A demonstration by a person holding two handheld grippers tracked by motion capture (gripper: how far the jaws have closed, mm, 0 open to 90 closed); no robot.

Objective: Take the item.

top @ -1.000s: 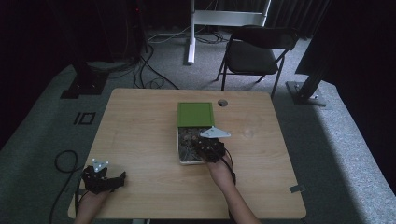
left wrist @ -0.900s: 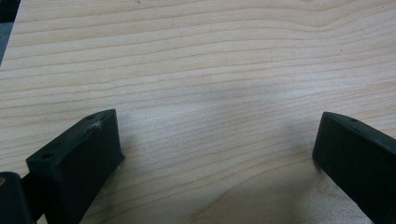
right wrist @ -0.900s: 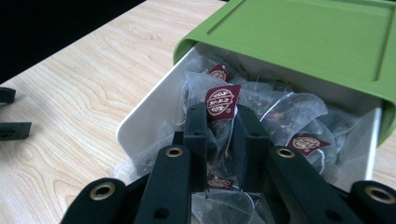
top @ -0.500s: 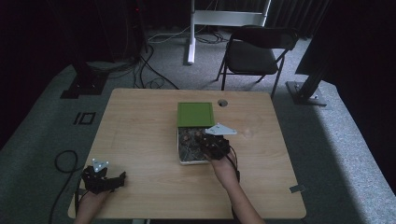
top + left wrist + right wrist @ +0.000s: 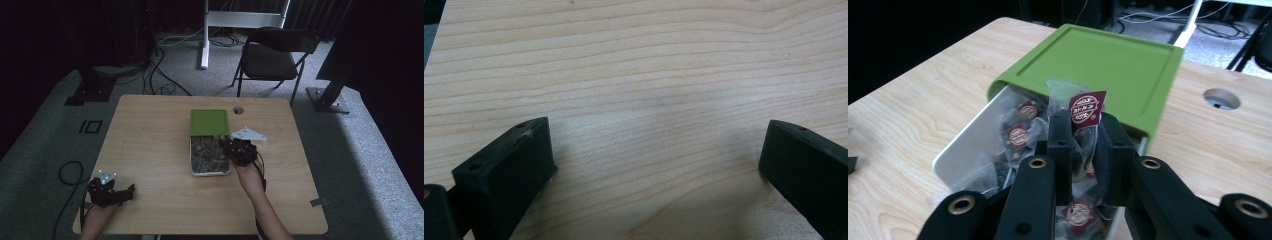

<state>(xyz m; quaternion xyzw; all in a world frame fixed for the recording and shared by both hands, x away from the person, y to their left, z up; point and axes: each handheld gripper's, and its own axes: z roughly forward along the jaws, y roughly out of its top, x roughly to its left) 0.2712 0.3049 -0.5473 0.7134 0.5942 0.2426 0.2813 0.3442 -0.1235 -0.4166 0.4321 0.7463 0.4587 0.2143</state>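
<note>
Surface: light wood-grain rectangular counter (image 5: 150, 150), with a round cable hole (image 5: 238, 110) near its far edge. Room is dark: grey carpet floor (image 5: 360, 165), a black folding chair (image 5: 274, 55) behind the counter, a white stand base (image 5: 235, 20) further back, loose black cables (image 5: 165, 80) on the floor to the far left.

Mid-counter: a white rectangular box (image 5: 207, 157) full of small clear sachets with round red labels, with a green flat square plastic lid (image 5: 209, 122) slid back so it covers the far part of the box. The box's long axis runs near-to-far across the counter.

Right tool (image 5: 239, 150) is at the box's right edge, over the open part. In the right gripper view it is clenched on one clear sachet with a dark red label (image 5: 1087, 111). The sachet is held above the box contents, in front of the lid's near edge. Its long axis is roughly vertical between the jaws, label end sticking up past the jaw tips, label face toward the camera, slightly tilted. The lower part is hidden by the jaws.

Left tool (image 5: 107, 189) is at the near left corner of the counter, well apart from the box. In the left gripper view (image 5: 654, 170) the jaws are spread wide, released, bare wood between them, tips at or just above the counter; can't tell which.
</note>
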